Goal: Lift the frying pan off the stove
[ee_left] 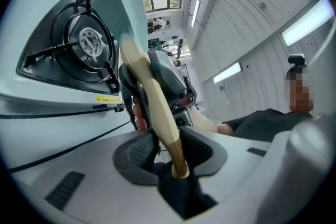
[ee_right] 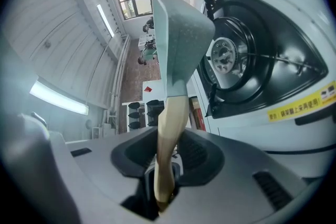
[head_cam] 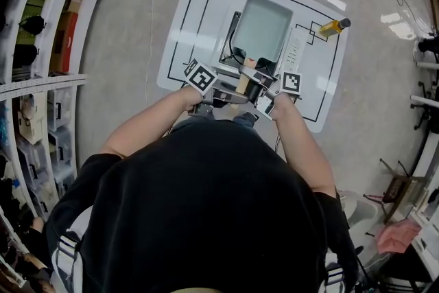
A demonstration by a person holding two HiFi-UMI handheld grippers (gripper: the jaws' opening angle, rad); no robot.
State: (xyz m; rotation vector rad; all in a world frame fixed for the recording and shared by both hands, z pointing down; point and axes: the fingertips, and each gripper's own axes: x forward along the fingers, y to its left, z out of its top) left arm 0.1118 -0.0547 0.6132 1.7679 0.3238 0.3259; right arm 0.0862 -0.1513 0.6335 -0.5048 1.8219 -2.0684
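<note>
While the frying pan (head_cam: 260, 27) hangs above the stove (ee_left: 88, 43), left tool (ee_left: 169, 150) and right tool (ee_right: 167, 164) clamped on its handle (ee_left: 151, 93), forearms converging.

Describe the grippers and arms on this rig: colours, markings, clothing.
The left gripper and right gripper match. Both have smooth light-grey moulded shells, dark ribbed pads set in rounded recesses, and small dark slots on the shell. Each carries a white marker cube with black square patterns. The person wears a black short-sleeved top, and the forearms are uncovered.
</note>
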